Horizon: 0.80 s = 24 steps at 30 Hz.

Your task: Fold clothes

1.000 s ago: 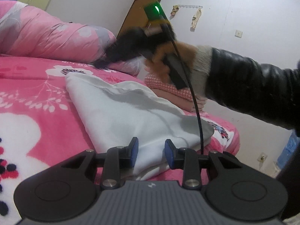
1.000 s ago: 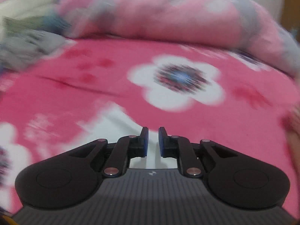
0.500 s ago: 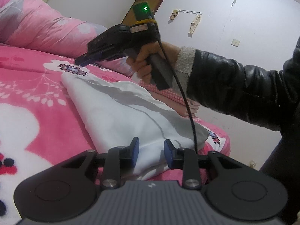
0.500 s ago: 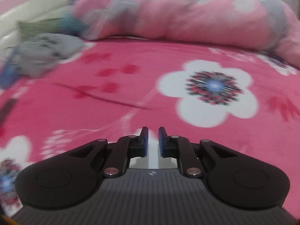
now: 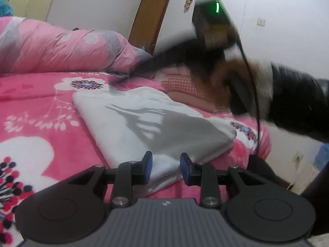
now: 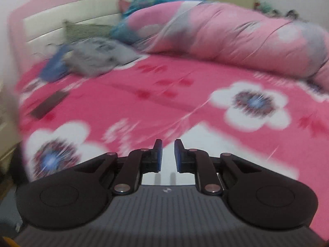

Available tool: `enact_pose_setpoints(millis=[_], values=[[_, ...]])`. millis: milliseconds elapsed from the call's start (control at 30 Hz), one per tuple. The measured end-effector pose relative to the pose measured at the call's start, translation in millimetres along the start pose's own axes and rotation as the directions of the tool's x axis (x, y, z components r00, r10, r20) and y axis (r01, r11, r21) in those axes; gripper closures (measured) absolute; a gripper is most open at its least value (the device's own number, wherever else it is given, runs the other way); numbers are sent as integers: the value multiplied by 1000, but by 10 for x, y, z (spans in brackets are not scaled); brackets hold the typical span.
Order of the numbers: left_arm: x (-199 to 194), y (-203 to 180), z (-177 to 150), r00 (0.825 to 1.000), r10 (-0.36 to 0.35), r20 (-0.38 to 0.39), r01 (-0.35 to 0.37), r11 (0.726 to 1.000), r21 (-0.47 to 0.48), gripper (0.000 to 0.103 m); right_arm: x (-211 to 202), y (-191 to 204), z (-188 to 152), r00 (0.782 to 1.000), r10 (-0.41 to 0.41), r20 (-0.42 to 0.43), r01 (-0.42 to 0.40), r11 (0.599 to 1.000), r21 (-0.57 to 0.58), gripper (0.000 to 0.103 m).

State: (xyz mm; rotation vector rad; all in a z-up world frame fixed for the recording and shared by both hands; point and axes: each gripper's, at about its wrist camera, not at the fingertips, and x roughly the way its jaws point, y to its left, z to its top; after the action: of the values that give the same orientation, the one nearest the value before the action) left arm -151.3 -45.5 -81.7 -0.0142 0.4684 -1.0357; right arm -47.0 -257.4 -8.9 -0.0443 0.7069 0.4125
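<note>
Grey clothes (image 6: 96, 55), seemingly crumpled, show only from the right tool (image 6: 166, 154).

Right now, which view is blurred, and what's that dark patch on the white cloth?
Left wrist view: the bed is sharp, only the right gripper smears; the patch on the folded white cloth is its shadow. Right wrist view: smeared throughout.

White garment (image 5: 148, 123) is lying folded flat in a rough rectangle on pink floral bedspread (image 5: 41, 103), near corner hanging by bed edge, w/ folded pink checked clothes (image 5: 181, 84) sitting just behind it, & crumpled grey/blue clothes (image 6: 90, 57) piling up by headboard.
</note>
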Motion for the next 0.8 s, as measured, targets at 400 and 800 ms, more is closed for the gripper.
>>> enact_pose_setpoints(millis=[400,800], values=[[-242,-255,406,995,103,16,-105,987,122,72,-572,376,-994,984,-23,177,19,999,28,90],[403,-186,387,976,191,-101,-163,958,238,71,-1012,75,-1802,927,-310,209,284,948,146,93]])
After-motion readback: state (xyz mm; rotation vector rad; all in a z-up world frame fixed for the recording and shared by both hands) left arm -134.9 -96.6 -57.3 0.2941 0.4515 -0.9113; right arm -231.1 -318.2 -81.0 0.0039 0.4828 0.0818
